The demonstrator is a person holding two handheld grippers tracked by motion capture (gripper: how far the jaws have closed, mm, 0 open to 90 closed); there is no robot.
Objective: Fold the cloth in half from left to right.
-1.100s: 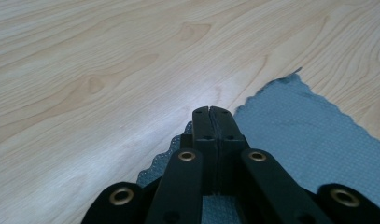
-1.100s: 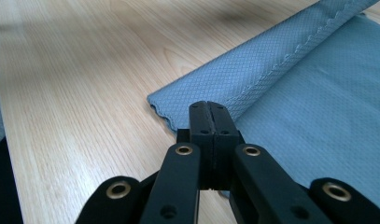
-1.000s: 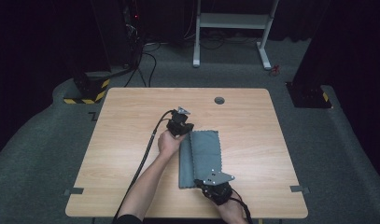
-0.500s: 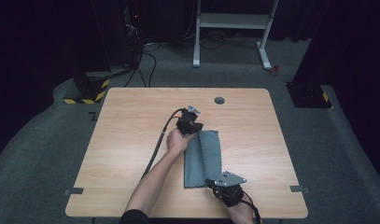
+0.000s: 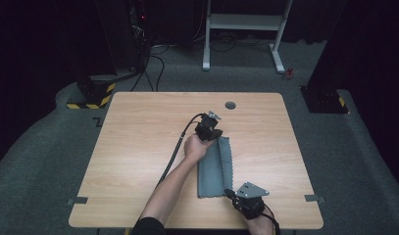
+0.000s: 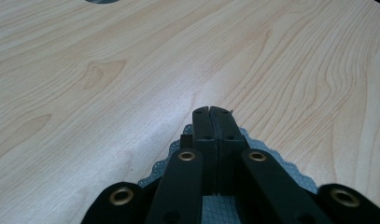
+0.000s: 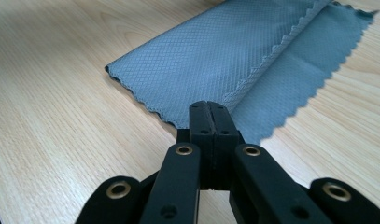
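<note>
Right gripper (image 5: 233,194), nearest the person's edge of the wooden table (image 5: 138,147), has its jaws pressed fully together on the near corner of a grey scallop-edged cloth (image 5: 214,166); in the right gripper view the closed tips (image 7: 209,108) sit right at the cloth's (image 7: 234,60) near hem, where the folded-over layer meets the lower one. Farther up the table, the left gripper (image 5: 215,135) is likewise clamped tight on the far end; the left gripper view shows its shut tips (image 6: 210,112) over the wavy grey edge (image 6: 271,156), with bare wood beyond. Compared with a second ago, both hands have carried the cloth to the right across the table, and it now lies narrower, one long side doubled over the other. My reading is that a lengthwise fold is nearly laid: the top layer stops short of the right edge, so a strip of the lower layer is uncovered. Beyond the cloth, the round grommet hole (image 5: 230,105) has stayed where it was.
</note>
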